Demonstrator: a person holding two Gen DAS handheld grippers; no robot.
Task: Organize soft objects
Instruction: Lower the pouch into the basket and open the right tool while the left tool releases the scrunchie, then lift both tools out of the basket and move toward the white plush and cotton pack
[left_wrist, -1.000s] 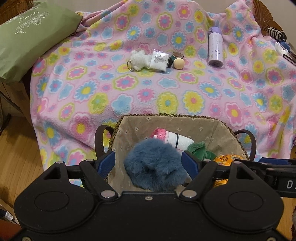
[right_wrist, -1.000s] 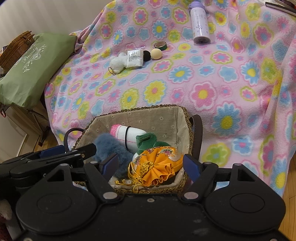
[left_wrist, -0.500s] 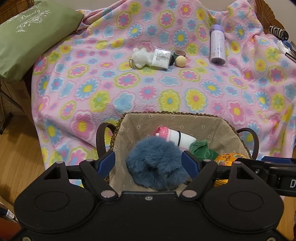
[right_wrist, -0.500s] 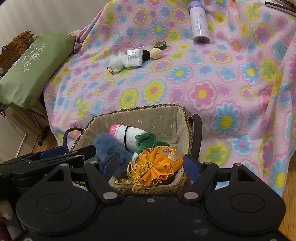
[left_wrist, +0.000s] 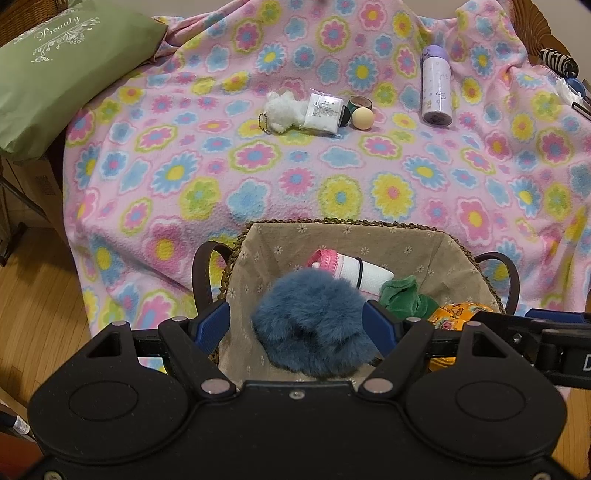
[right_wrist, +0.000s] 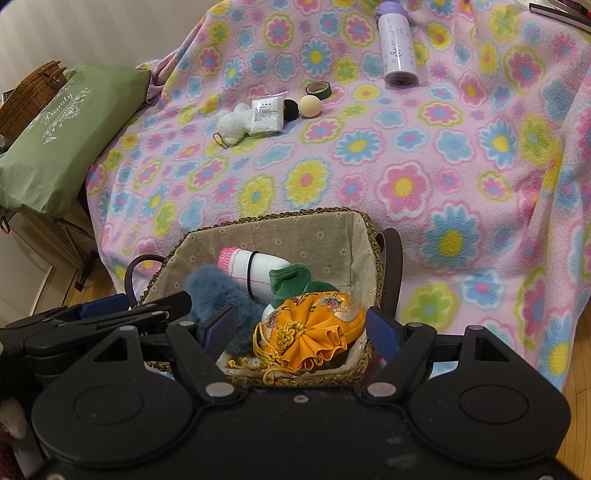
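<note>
A woven basket (left_wrist: 369, 229) with a beige liner stands at the near edge of the flowered blanket; it also shows in the right wrist view (right_wrist: 280, 218). In it lie a blue furry ball (left_wrist: 310, 321), a pink-and-white roll (left_wrist: 351, 267), a green cloth (left_wrist: 402, 299) and an orange pouch (right_wrist: 314, 328). My left gripper (left_wrist: 297, 325) is open above the basket, its fingers either side of the blue ball. My right gripper (right_wrist: 303, 328) is open over the orange pouch. A white fluffy toy (left_wrist: 282, 112) lies far back on the blanket.
Beside the white toy lie a white packet (left_wrist: 323, 112), a tape roll (left_wrist: 358, 101), a cream ball (left_wrist: 362, 119) and a purple bottle (left_wrist: 436, 90). A green pillow (left_wrist: 55, 70) sits at the far left. Wooden floor (left_wrist: 33, 295) lies at the left.
The left wrist view has drifted slightly back and up from the basket. The blue ball stays in the basket. The right gripper has hardly moved.
</note>
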